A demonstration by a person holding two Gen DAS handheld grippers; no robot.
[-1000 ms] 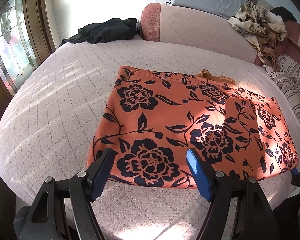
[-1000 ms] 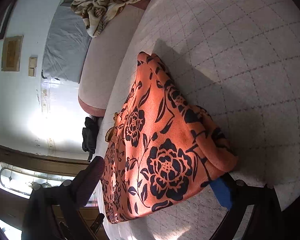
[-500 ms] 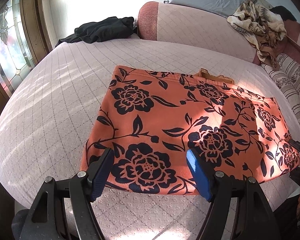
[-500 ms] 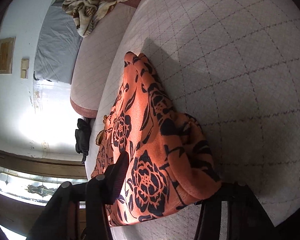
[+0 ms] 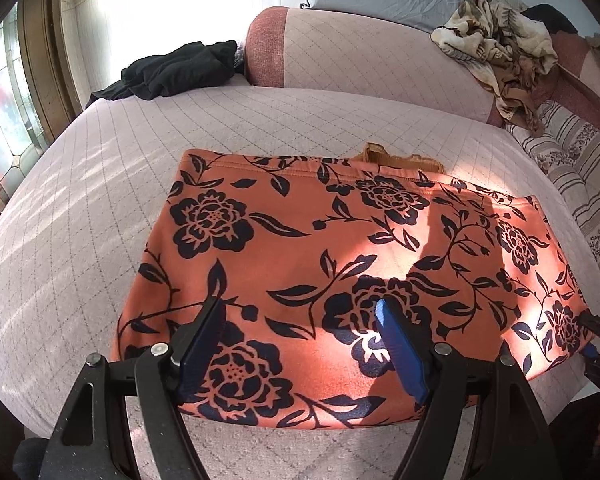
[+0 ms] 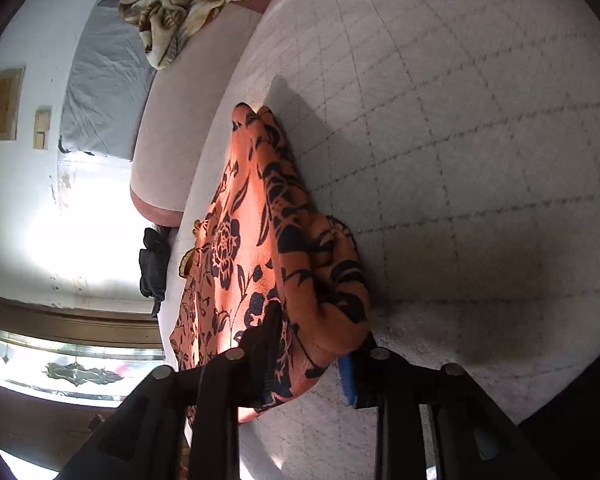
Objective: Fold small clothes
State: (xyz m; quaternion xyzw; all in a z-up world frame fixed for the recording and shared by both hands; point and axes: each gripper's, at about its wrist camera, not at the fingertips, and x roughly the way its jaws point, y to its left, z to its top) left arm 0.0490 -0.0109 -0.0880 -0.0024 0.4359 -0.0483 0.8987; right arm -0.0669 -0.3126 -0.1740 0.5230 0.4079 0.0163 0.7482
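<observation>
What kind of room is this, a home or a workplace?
Most likely a home bedroom or sitting room: a quilted bed or couch with a bolster, loose clothes such as the orange floral garment, and a stained-glass window.

My left tongs [image 5: 300,346] pointed steeply downward with their blue-padded jaws standing wide apart, gripping nothing. My right tongs [image 6: 312,354] had just been closing, and their jaws pinched a corner of the cloth [image 6: 320,280] between them.
</observation>
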